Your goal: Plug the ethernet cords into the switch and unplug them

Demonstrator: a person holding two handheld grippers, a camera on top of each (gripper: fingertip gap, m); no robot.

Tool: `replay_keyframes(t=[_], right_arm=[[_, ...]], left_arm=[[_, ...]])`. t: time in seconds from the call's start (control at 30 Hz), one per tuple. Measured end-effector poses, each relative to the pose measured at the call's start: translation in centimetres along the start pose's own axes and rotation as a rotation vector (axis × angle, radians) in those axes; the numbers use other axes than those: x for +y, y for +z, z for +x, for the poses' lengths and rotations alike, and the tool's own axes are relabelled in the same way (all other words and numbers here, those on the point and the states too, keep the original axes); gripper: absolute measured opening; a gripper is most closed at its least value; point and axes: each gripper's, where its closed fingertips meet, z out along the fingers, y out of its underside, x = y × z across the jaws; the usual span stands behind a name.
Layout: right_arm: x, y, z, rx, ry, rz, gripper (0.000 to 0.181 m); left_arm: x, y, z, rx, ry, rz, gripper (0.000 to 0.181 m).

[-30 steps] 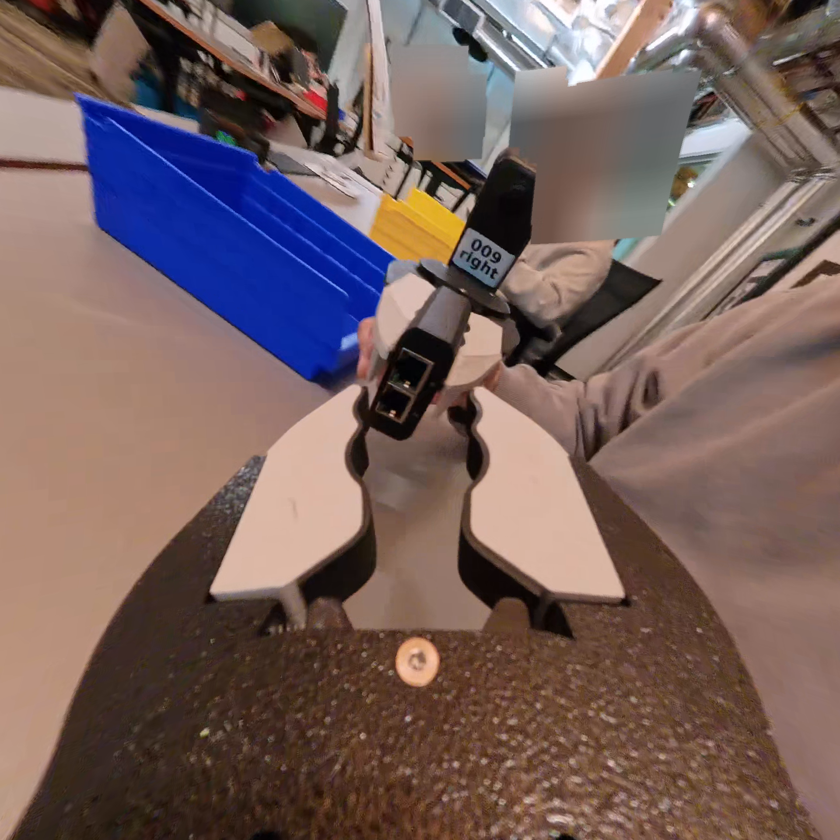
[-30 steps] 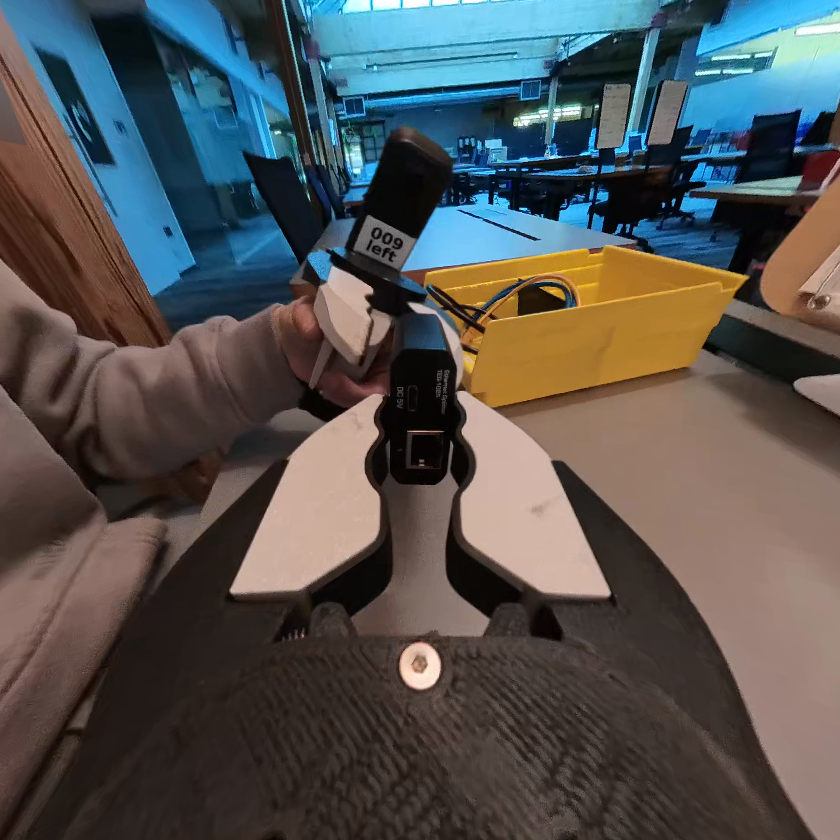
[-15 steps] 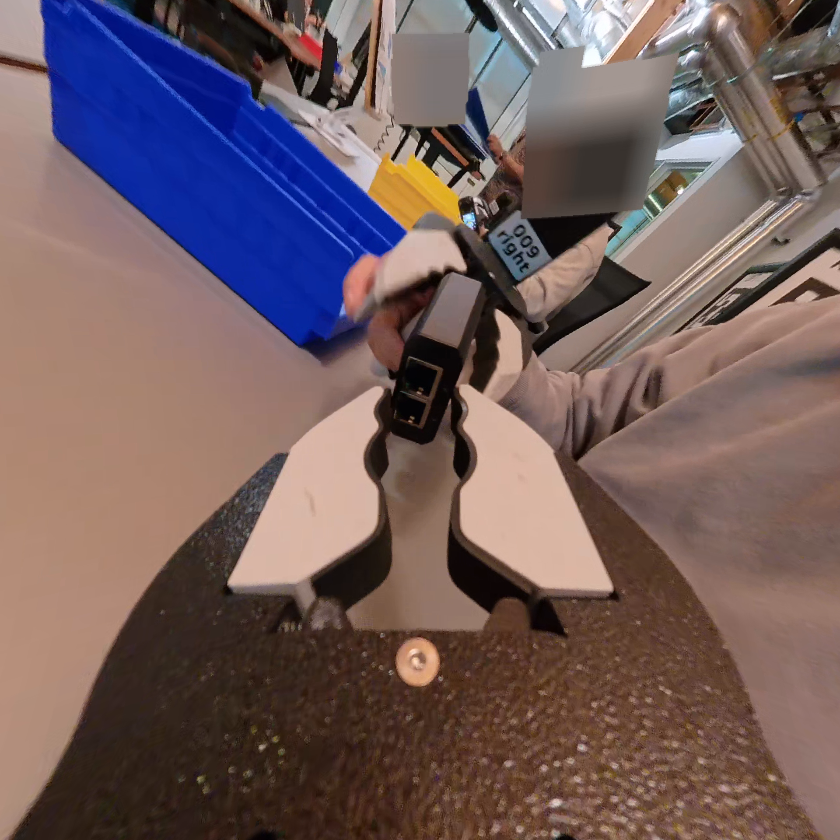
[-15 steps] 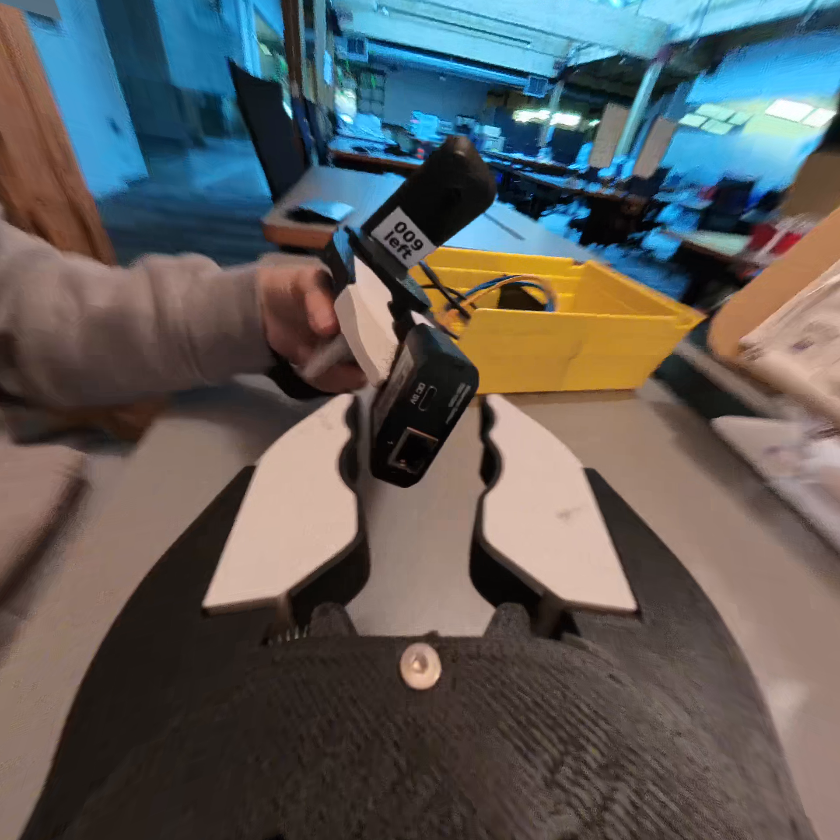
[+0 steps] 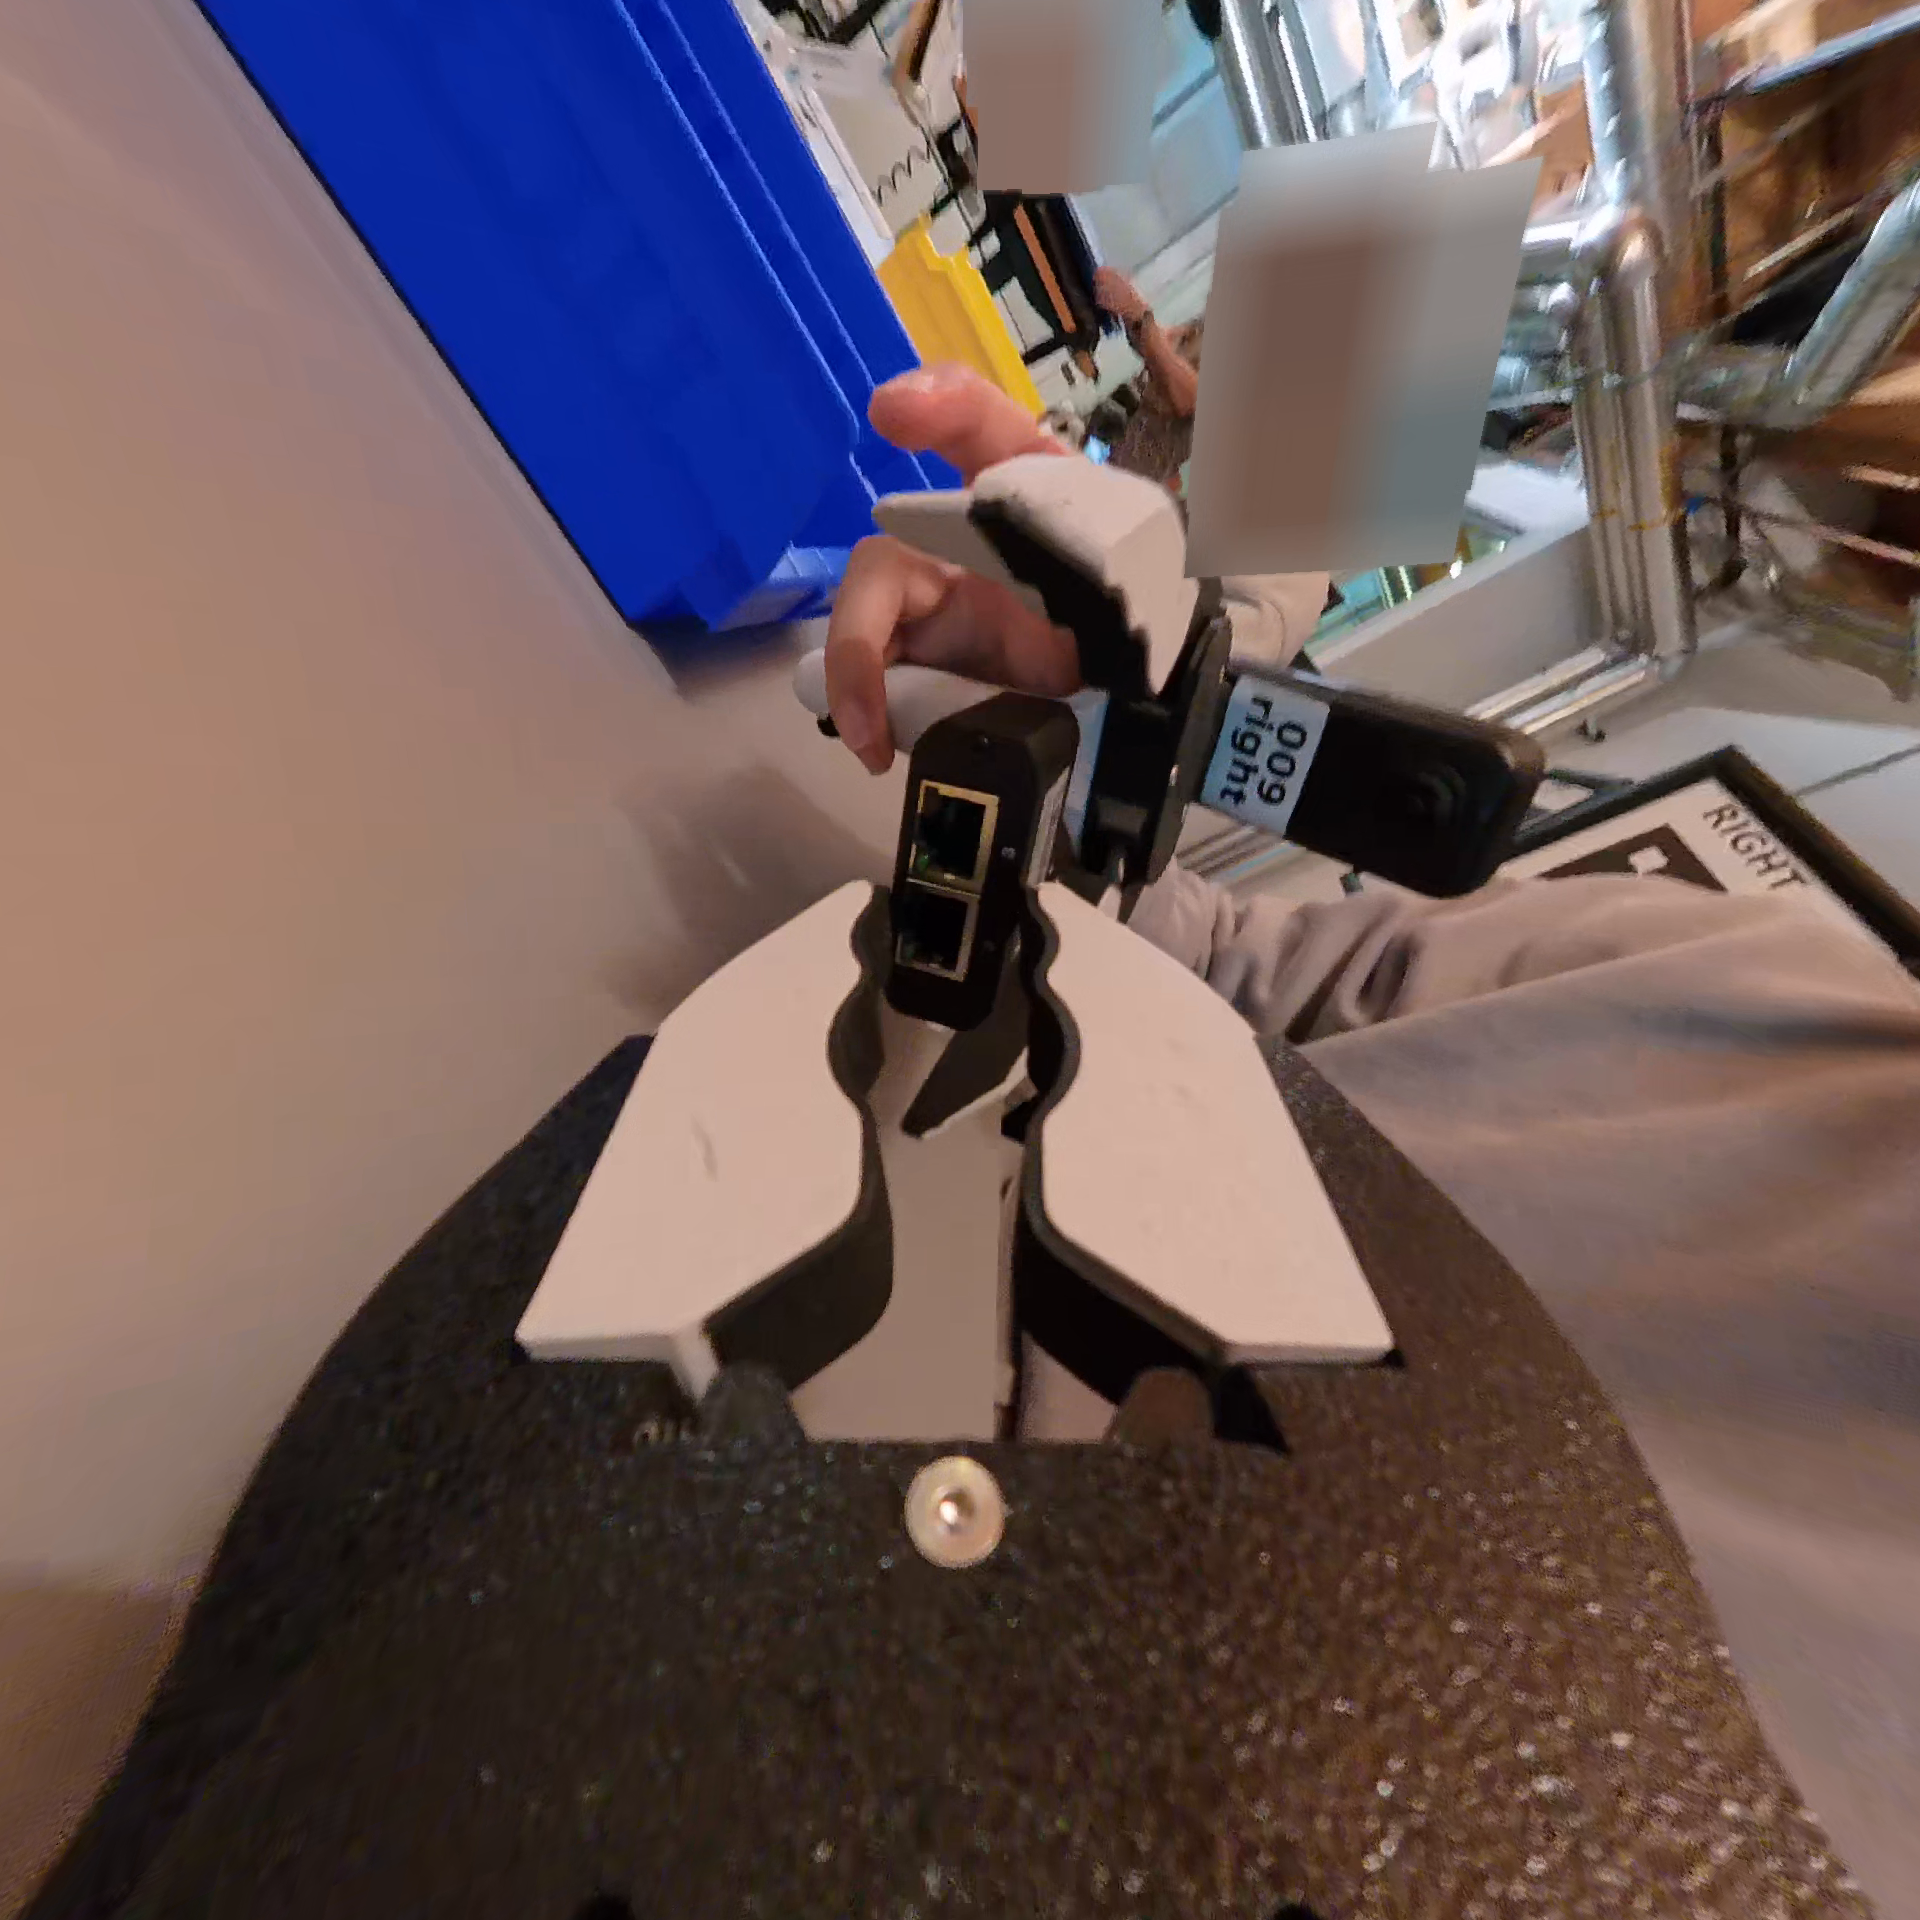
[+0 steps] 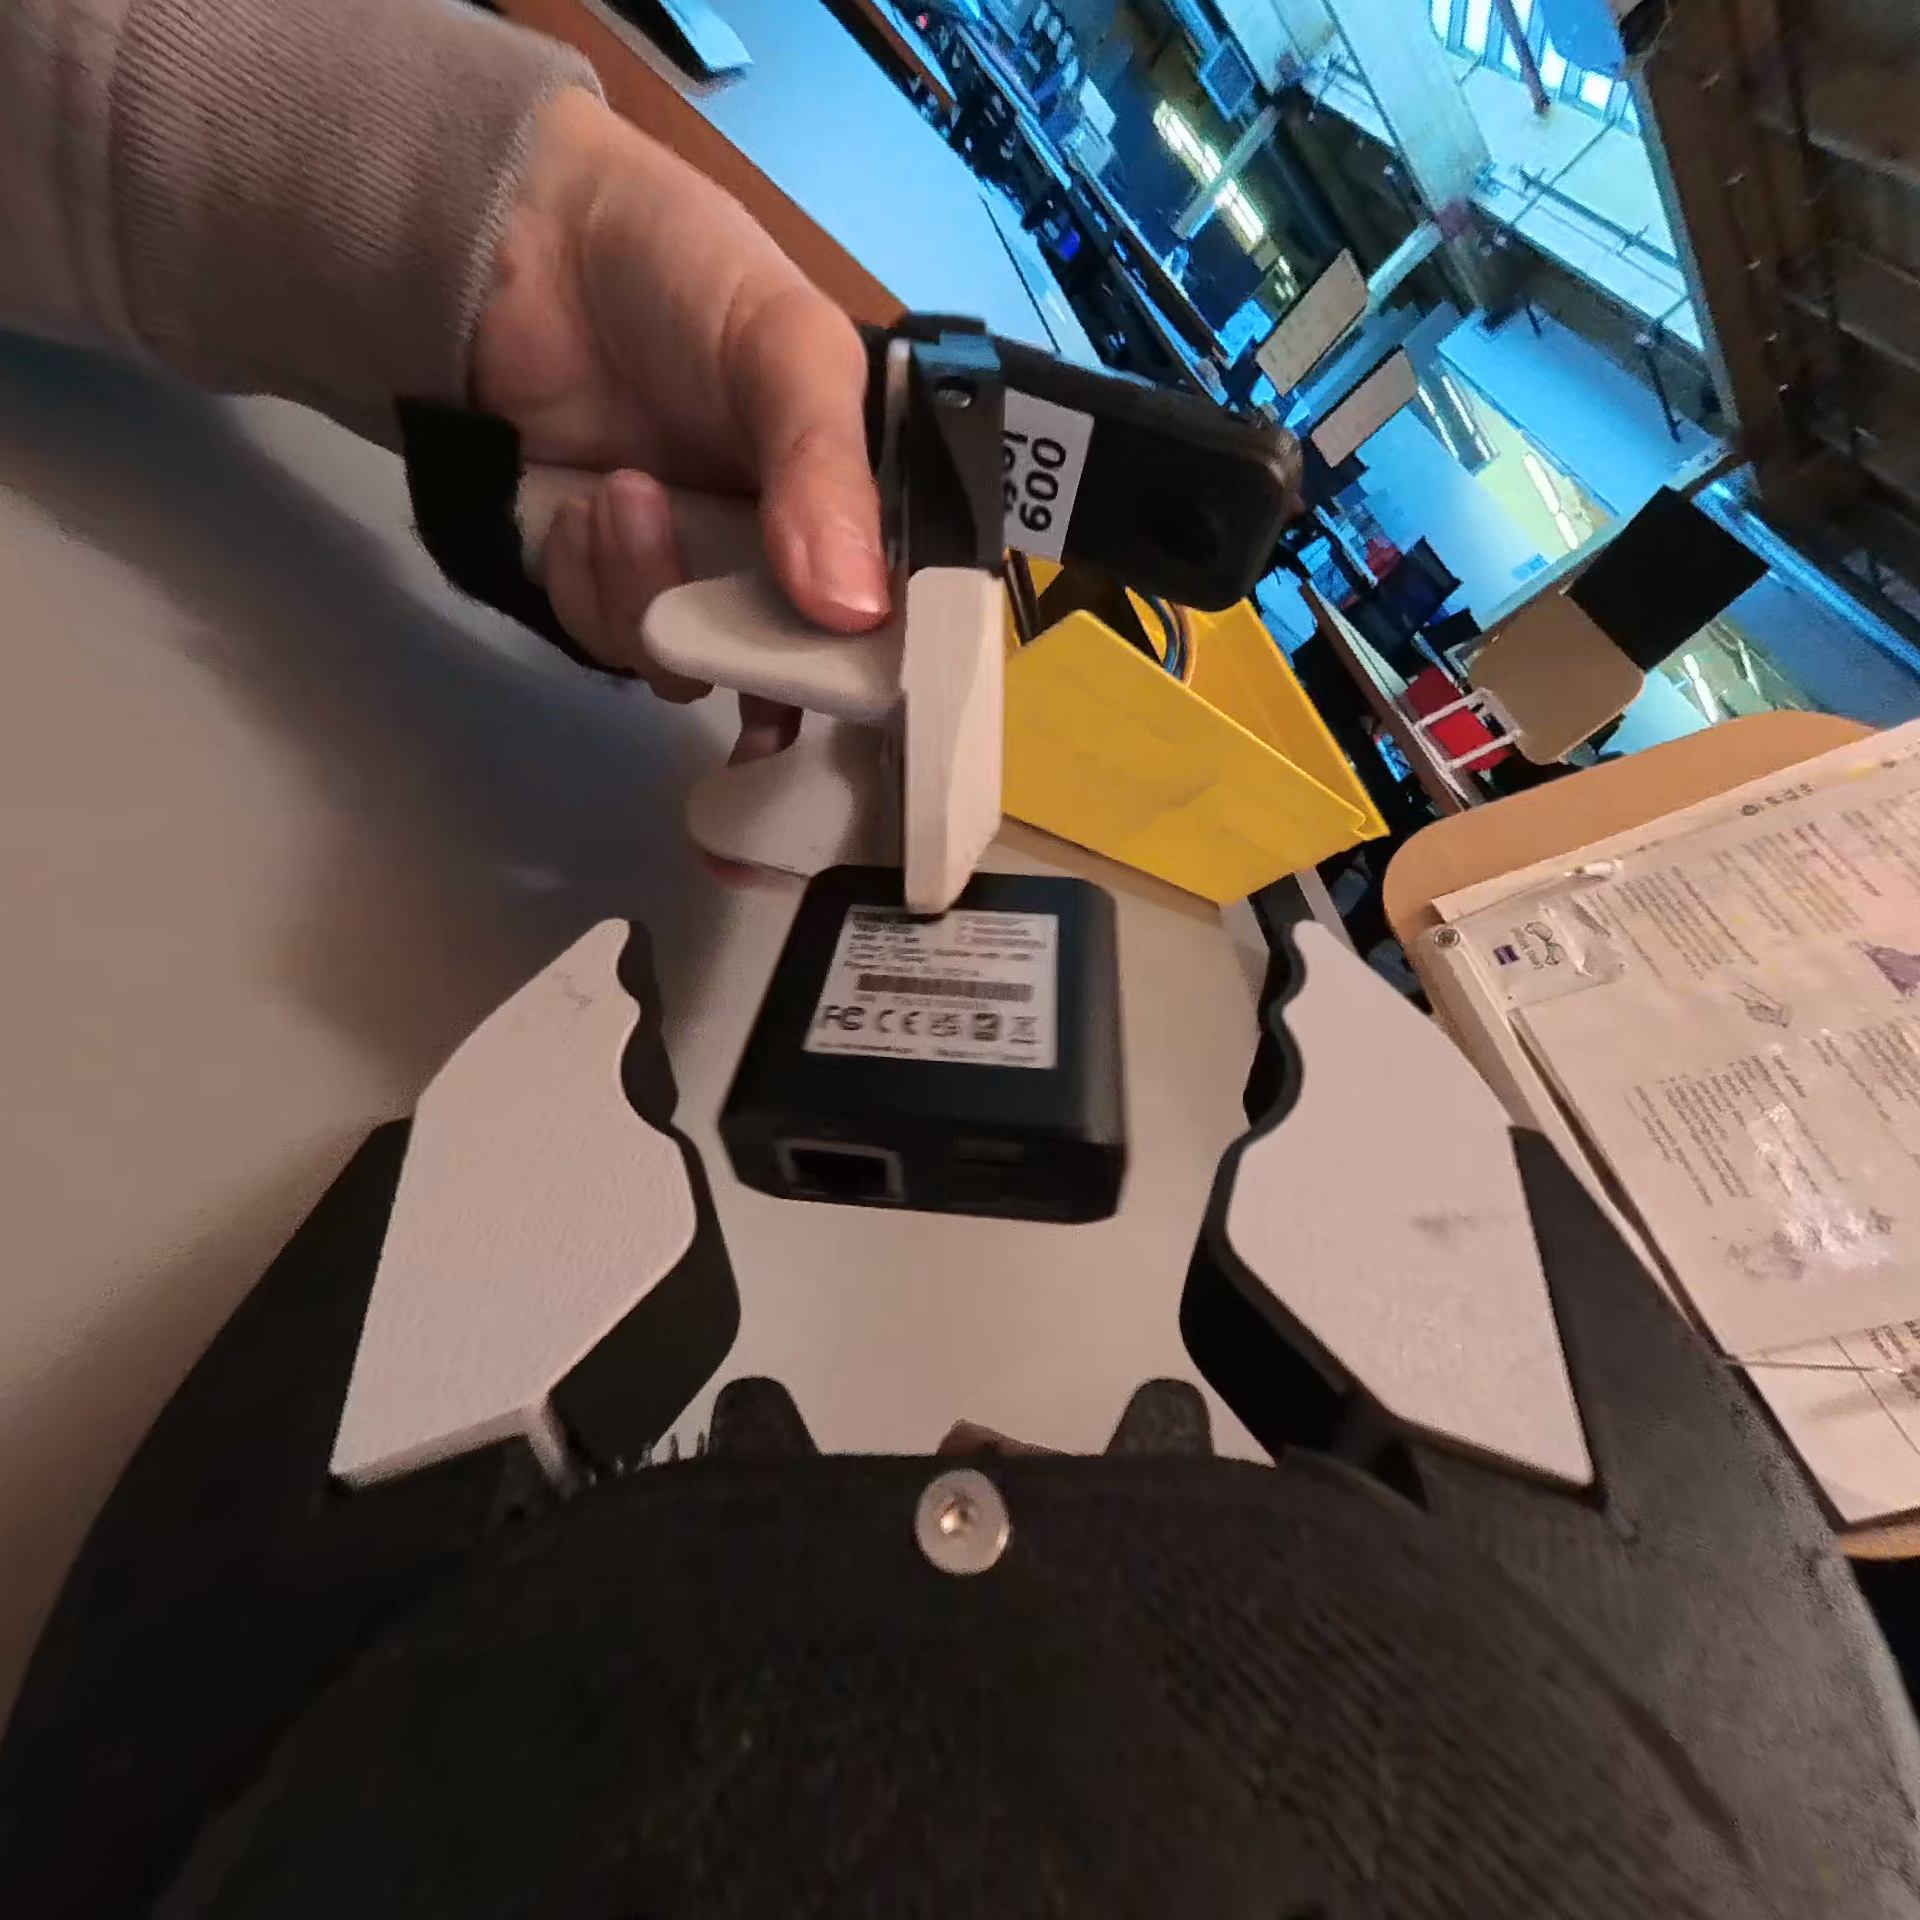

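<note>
The switch point(image 5: 951, 883) is a small black box with two empty ports on the end facing the left wrist view. My left gripper point(image 5: 951, 914) is shut on that end and holds it above the table. In the right wrist view the switch point(image 6: 935, 1070) lies label side up between the wide-open fingers of my right gripper point(image 6: 956, 945), which do not touch it. A left gripper finger point(image 6: 951, 748) clamps its far end. One right gripper finger point(image 5: 1070, 561) shows above the switch. Coloured cords point(image 6: 1179, 639) peek from a yellow bin point(image 6: 1143, 748).
A long blue bin point(image 5: 623, 260) lies on the grey table point(image 5: 312, 831) to the left, with a yellow bin point(image 5: 956, 301) behind it. Printed papers point(image 6: 1714, 1039) lie at the right. A person's hand point(image 6: 675, 364) and grey sleeve point(image 5: 1558, 1143) are close by. Only a small space, under 4 cm, lies between the two pairs of fingers.
My right gripper has opened and let go of the switch. My left gripper now holds it alone. Both grippers have rolled, turning the switch label side up towards the right view.
</note>
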Motion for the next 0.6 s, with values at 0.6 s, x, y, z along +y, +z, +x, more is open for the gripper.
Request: replay_keyframes(t=[0.6], right_arm=[[0.9,0.12,0.75,0.02,0.19,0.035,0.073]], left_arm=[[-1.03,0.14,0.43,-0.023,-0.011,0.071,0.022]])
